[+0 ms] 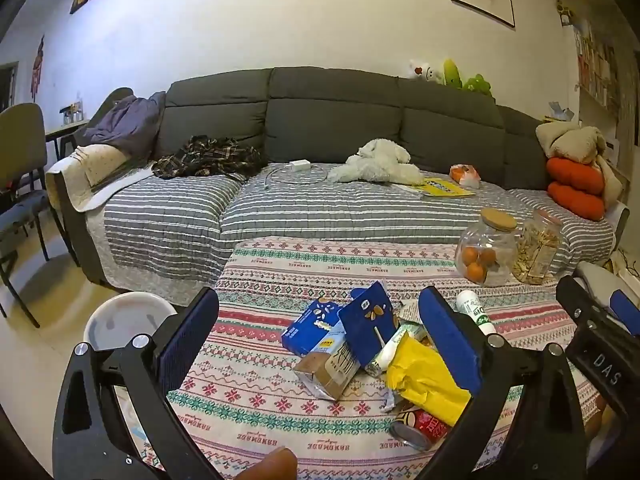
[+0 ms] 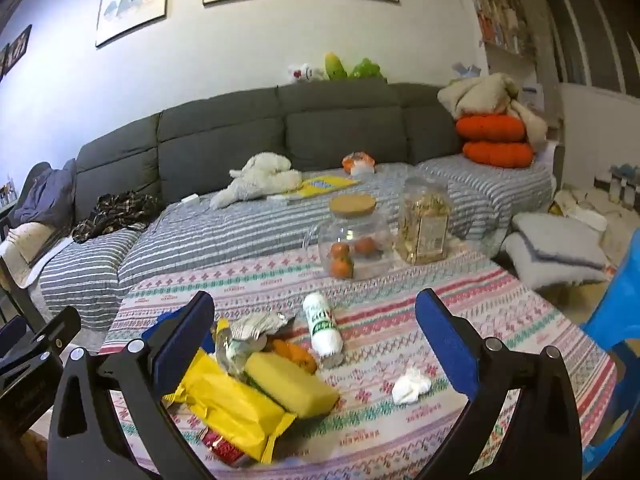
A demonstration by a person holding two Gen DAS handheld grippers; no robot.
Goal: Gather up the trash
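Note:
Trash lies piled on a patterned tablecloth (image 1: 280, 400). In the left wrist view I see a blue carton (image 1: 320, 344), a dark blue packet (image 1: 368, 324), a yellow wrapper (image 1: 424, 380), a red can (image 1: 420, 428) and a white tube (image 1: 474, 312). My left gripper (image 1: 320, 344) is open above the carton, holding nothing. In the right wrist view I see the yellow wrapper (image 2: 228, 404), a yellow sponge (image 2: 292, 384), the white tube (image 2: 322, 326), a foil wrapper (image 2: 256, 326) and a crumpled tissue (image 2: 410, 386). My right gripper (image 2: 316, 344) is open and empty over them.
A glass jar with oranges (image 2: 350, 236) and a snack jar (image 2: 424, 220) stand at the table's far side. A white bin (image 1: 124, 320) sits on the floor left of the table. A grey sofa (image 1: 320, 120) is behind. A blue chair (image 2: 616, 320) is at right.

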